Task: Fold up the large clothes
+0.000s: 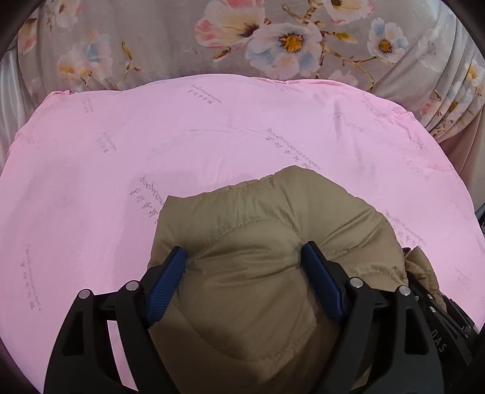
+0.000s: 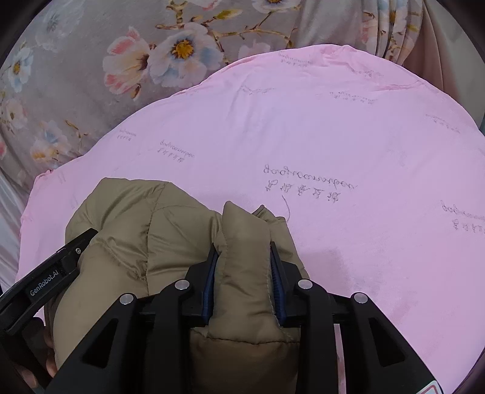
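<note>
A tan padded jacket [image 1: 272, 218] lies bunched on the pink sheet [image 1: 212, 136]. My left gripper [image 1: 244, 253] stands wide over it. Its blue pads [image 1: 169, 278] show their whole inner faces, and the tips rest on the puffy fabric that swells up between them. In the right wrist view a thick fold of the jacket [image 2: 242, 272] fills the narrow gap of my right gripper [image 2: 244, 254], and both pads press on it. The left gripper's black body [image 2: 51, 278] shows at the left of that view, lying against the jacket.
The pink sheet [image 2: 363, 151], printed with faint script, spreads far beyond the jacket on all sides. Behind it lies grey bedding with large flowers [image 1: 272, 39], bunched into folds at the far right [image 2: 391, 27].
</note>
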{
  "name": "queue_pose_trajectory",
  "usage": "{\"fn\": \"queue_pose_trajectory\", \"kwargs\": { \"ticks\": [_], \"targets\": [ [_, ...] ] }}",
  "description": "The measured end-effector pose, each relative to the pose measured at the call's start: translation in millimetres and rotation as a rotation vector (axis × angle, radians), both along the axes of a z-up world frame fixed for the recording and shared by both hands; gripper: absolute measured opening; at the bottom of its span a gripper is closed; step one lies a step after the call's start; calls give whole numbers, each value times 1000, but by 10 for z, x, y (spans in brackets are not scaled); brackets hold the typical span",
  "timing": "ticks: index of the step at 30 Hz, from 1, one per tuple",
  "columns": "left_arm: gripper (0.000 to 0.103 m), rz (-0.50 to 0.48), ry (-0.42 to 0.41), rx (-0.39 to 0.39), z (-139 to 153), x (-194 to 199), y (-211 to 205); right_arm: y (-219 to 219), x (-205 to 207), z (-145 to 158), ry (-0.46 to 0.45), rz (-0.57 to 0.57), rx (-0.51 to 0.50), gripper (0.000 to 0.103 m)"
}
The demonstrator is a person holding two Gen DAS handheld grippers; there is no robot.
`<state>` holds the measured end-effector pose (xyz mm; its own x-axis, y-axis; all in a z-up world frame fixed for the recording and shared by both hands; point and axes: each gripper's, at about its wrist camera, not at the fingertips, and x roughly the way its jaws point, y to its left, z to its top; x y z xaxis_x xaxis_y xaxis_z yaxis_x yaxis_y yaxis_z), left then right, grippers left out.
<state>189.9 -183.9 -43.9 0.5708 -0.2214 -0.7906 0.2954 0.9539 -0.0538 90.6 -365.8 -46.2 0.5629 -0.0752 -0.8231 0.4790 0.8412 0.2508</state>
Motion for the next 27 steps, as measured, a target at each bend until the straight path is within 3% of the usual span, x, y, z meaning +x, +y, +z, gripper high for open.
{"fn": "queue_pose_trajectory", "kwargs": {
  "ticks": [15, 21, 24, 27],
  "targets": [
    [78, 10, -60, 19, -78, -30, -75, -72, -53, -93, -60, -21, 54, 30],
    [78, 9, -58, 19, -70, -34, -72, -221, -129, -107, -111, -16, 167, 33],
    [78, -30, -39, 14, 48, -123, 25, -268, -301, 83, -106, -37, 177, 39],
    [76, -60, -71, 22, 305, -419, 219, -171, -654, 486, -165, -30, 72, 42]
  ]
}}
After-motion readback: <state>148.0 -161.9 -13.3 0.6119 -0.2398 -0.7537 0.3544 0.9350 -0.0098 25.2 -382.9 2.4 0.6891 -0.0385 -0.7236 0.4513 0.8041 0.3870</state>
